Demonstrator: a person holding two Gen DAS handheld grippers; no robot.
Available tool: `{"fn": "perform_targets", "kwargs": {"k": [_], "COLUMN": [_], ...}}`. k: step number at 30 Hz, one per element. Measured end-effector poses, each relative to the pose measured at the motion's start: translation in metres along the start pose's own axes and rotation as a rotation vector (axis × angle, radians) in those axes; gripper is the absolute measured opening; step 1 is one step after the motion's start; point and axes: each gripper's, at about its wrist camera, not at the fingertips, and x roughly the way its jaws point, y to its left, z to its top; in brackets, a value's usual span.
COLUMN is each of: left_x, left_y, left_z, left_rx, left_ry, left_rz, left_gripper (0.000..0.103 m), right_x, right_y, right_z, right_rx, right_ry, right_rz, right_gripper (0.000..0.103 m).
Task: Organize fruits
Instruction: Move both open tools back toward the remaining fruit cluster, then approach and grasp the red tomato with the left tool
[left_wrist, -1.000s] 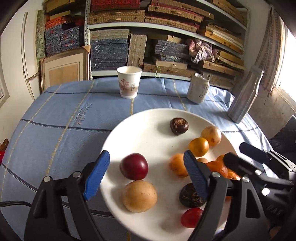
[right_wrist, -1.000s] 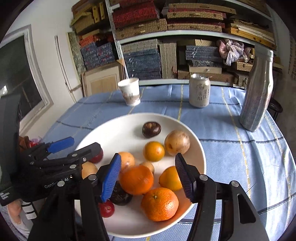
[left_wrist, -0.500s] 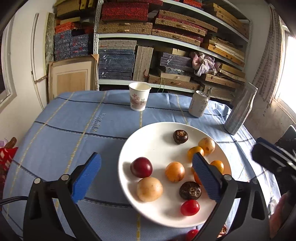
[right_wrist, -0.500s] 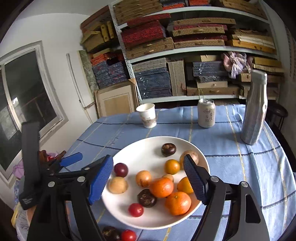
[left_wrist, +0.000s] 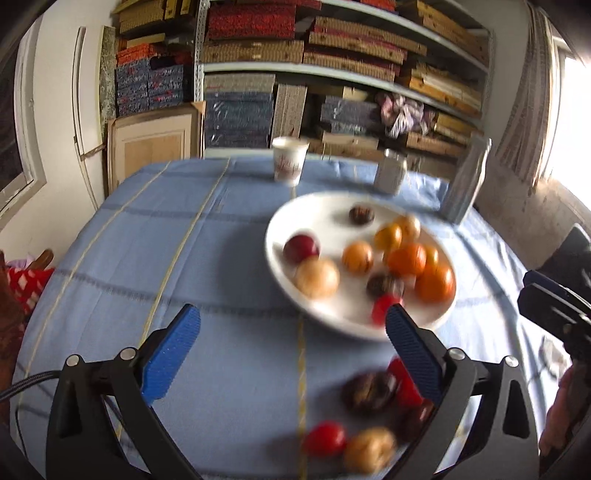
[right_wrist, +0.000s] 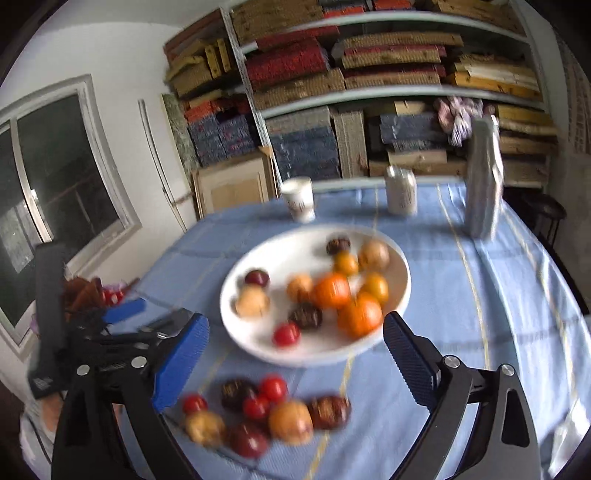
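Tablecloth (right_wrist: 461, 295) first: pale blue woven fabric with thin yellow and dark stripes, covering a round table whose edge drops away at 9 o'clock in the left wrist view. Lots of bare cloth on that side, so plenty of room to move there. The far edge at 12 o'clock is busier: a tall grey textured bottle (right_wrist: 484, 177), a pale drink can (right_wrist: 400, 194) and a white paper cup (right_wrist: 299, 199) stand in a row.

Round white glossy plate (right_wrist: 243, 325) sits mid-table, holding smooth oranges, tan round fruits, dark wrinkly ones and a small red tomato. Everything's motion-blurred.

Loose pile of fruit (right_wrist: 266, 413) lies on the cloth just beside the plate's near rim, at 6 o'clock in the right wrist view: little red tomatoes, dark wrinkled ones, tan ones.

Left gripper (left_wrist: 291, 343), ribbed blue pads, is spread wide and empty. Right gripper (right_wrist: 295, 350) has just been opening, jaws now wide, nothing between them, hanging above that loose pile.
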Motion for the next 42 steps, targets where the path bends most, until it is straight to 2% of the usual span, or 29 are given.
{"fn": "perform_targets", "kwargs": {"k": [6, 10, 14, 17, 21, 26, 29, 32, 35, 39, 42], "left_x": [-0.014, -0.019, -0.027, -0.026, -0.016, -0.009, -0.011, -0.020, -0.018, -0.012, -0.011], "left_y": [-0.003, -0.008, -0.010, -0.008, -0.004, -0.006, -0.012, -0.024, -0.035, -0.032, -0.038], "left_z": [-0.034, -0.052, -0.065, -0.064, -0.065, -0.070, -0.075, -0.080, -0.083, -0.083, -0.085], "left_rx": [0.000, 0.043, 0.100, 0.090, 0.062, 0.072, 0.089, 0.139, 0.188, 0.166, 0.193], "left_ry": [0.030, 0.042, 0.019, 0.022, 0.078, 0.111, 0.118, 0.092, 0.088, 0.120, 0.125], "left_rz": [-0.088, -0.014, 0.067, 0.045, 0.005, 0.011, -0.031, -0.082, -0.054, -0.065, -0.066], "left_gripper": [0.099, 0.099, 0.099, 0.099, 0.099, 0.099, 0.099, 0.099, 0.099, 0.099, 0.099], "right_x": [0.006, -0.005, -0.008, -0.009, -0.009, -0.009, -0.009, -0.009, -0.010, -0.011, -0.010], "right_y": [-0.014, -0.020, -0.024, -0.022, -0.018, -0.020, -0.022, -0.022, -0.022, -0.022, -0.022], "right_z": [-0.039, -0.044, -0.048, -0.051, -0.052, -0.052, -0.053, -0.054, -0.054, -0.054, -0.055], "right_rx": [0.031, 0.052, 0.070, 0.055, 0.042, 0.052, 0.060, 0.060, 0.062, 0.062, 0.067], "right_ry": [0.102, 0.080, 0.084, 0.090, 0.097, 0.108, 0.113, 0.117, 0.116, 0.110, 0.120], "right_rz": [-0.023, -0.025, -0.013, -0.008, -0.014, -0.021, -0.021, -0.017, -0.012, -0.015, -0.016], "right_gripper": [0.096, 0.097, 0.097, 0.097, 0.097, 0.097, 0.097, 0.097, 0.098, 0.098, 0.098]}}
